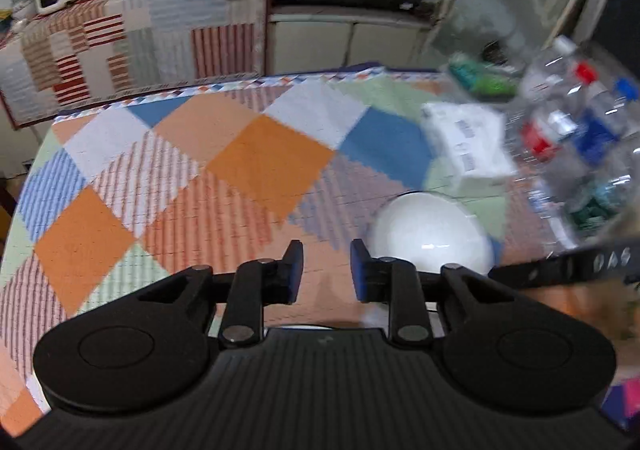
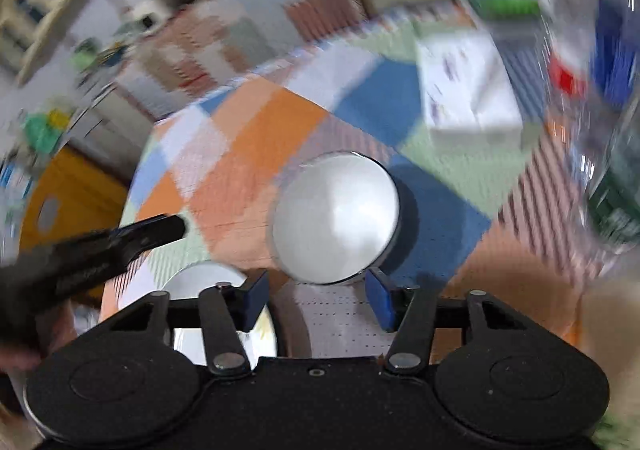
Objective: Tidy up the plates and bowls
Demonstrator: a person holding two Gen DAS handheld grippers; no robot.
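Observation:
A white bowl [image 1: 432, 234] lies upside down on the checked tablecloth, just right of and beyond my left gripper [image 1: 326, 270], which is open and empty. In the right wrist view the same bowl [image 2: 336, 218] sits just ahead of my right gripper [image 2: 316, 302], which is open and empty. A white plate [image 2: 200, 278] lies under the right gripper's left finger, partly hidden. The left gripper [image 2: 120, 242] shows as a dark blurred shape at the left. The right wrist view is motion-blurred.
A white tissue box [image 1: 468, 142] and several plastic bottles [image 1: 580, 138] stand at the table's right side. The table edge [image 1: 200, 90] runs along the far side, with a cloth-covered counter [image 1: 120, 34] beyond. A yellow stool [image 2: 68, 202] stands left of the table.

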